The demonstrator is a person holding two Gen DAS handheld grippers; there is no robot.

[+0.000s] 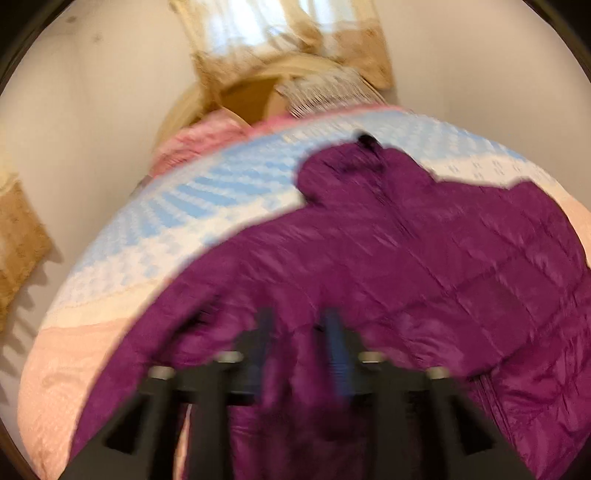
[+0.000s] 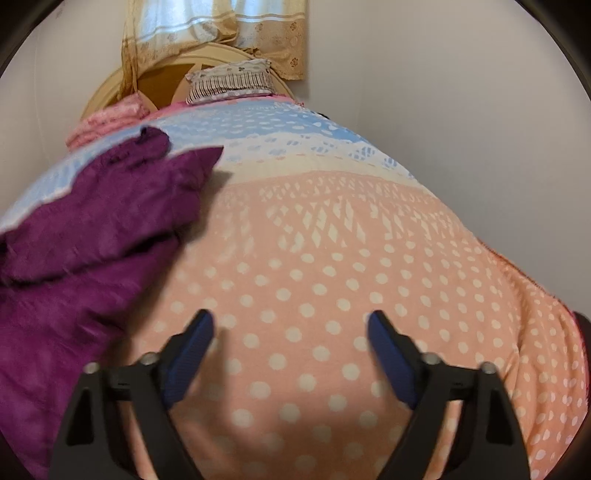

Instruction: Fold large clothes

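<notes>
- A bed with a pink-and-blue dotted bedspread fills both views, a curtain behind.
- The purple quilted jacket lies on it.
- The left gripper pinches a jacket fold (blurred).
- The right gripper, fingers spread wide, hovers over bare bedspread, the jacket to its left.

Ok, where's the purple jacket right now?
The purple jacket lies spread on the bedspread: under the left gripper, and left of the right gripper.
</notes>
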